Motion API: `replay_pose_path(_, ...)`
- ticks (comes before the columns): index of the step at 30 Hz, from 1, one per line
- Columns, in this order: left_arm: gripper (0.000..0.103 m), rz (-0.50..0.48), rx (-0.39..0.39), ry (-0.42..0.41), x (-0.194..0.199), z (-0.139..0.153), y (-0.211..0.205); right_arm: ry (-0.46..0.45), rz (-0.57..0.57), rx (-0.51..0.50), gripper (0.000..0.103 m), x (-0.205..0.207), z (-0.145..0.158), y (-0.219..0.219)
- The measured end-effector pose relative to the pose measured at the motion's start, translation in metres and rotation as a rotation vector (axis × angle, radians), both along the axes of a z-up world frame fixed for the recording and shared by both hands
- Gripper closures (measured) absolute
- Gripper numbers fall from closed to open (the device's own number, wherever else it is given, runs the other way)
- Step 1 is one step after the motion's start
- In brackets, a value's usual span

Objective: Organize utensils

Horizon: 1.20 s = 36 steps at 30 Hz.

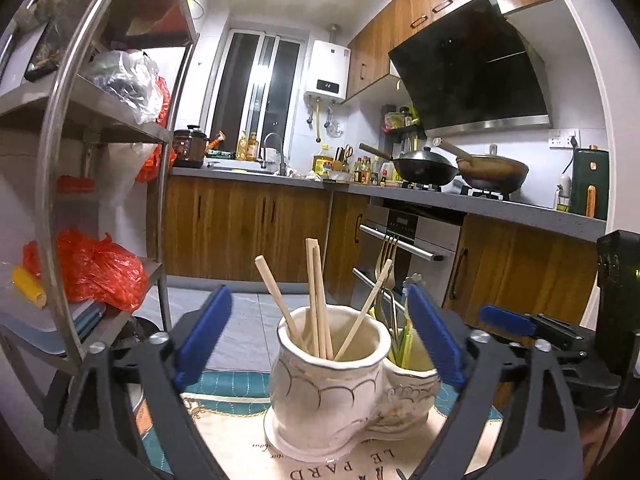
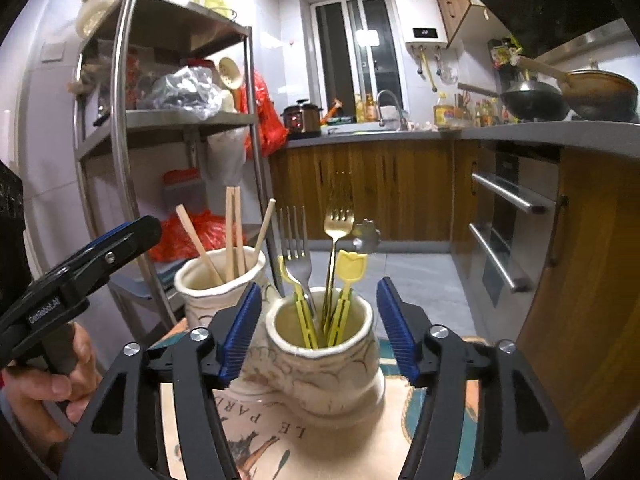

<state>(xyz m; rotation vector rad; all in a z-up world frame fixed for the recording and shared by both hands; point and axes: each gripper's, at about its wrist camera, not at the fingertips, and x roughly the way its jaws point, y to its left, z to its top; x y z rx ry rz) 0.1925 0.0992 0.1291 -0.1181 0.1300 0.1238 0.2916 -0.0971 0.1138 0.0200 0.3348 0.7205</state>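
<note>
Jaws spread on my left gripper (image 1: 316, 336) and right gripper (image 2: 316, 330), flanking cream ceramic twin-cup holder (image 2: 324, 364); sorting looks finished, next: withdraw.

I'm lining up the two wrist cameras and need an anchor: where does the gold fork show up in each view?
Left wrist view: the gold fork stands right of centre, its tines rising behind the chopsticks, its handle down in the holder's far cup.
Right wrist view: the gold fork stands at centre, in the near cup beside the silver fork.
Shared landmark: the white water heater beside the window.
</note>
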Motion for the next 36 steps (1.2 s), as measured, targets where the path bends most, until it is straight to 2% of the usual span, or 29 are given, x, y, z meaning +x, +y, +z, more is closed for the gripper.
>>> replay_pose_path(2, 0.005, 0.002, 0.0, -0.001, -0.009, -0.001, -0.002, 0.001, -0.008, 0.019, 0.03, -0.004, 0.003, -0.007)
replay_pose_path(3, 0.005, 0.003, -0.003, 0.002, -0.013, -0.003, -0.002, 0.001, -0.01, 0.027, 0.023, -0.007, 0.004, -0.01)
replay_pose_path(5, 0.005, 0.003, -0.011, 0.012, -0.021, -0.006, -0.004, -0.01, -0.013, 0.032, 0.018, -0.013, 0.005, -0.016)
replay_pose_path(7, 0.005, 0.011, -0.005, 0.013, -0.027, -0.009, -0.007, -0.017, -0.013, 0.033, 0.008, -0.019, 0.006, -0.021)
replay_pose_path(14, 0.005, 0.031, 0.016, 0.072, -0.041, -0.021, -0.014, -0.01, -0.006, 0.025, 0.005, -0.035, 0.001, -0.03)
replay_pose_path(22, 0.005, 0.042, 0.075, 0.084, -0.048, -0.025, -0.031, -0.021, -0.013, 0.019, 0.005, -0.05, -0.003, -0.035)
replay_pose_path(36, 0.005, 0.042, 0.074, 0.073, -0.051, -0.023, -0.033, -0.058, -0.02, -0.005, 0.005, -0.058, 0.0, -0.035)
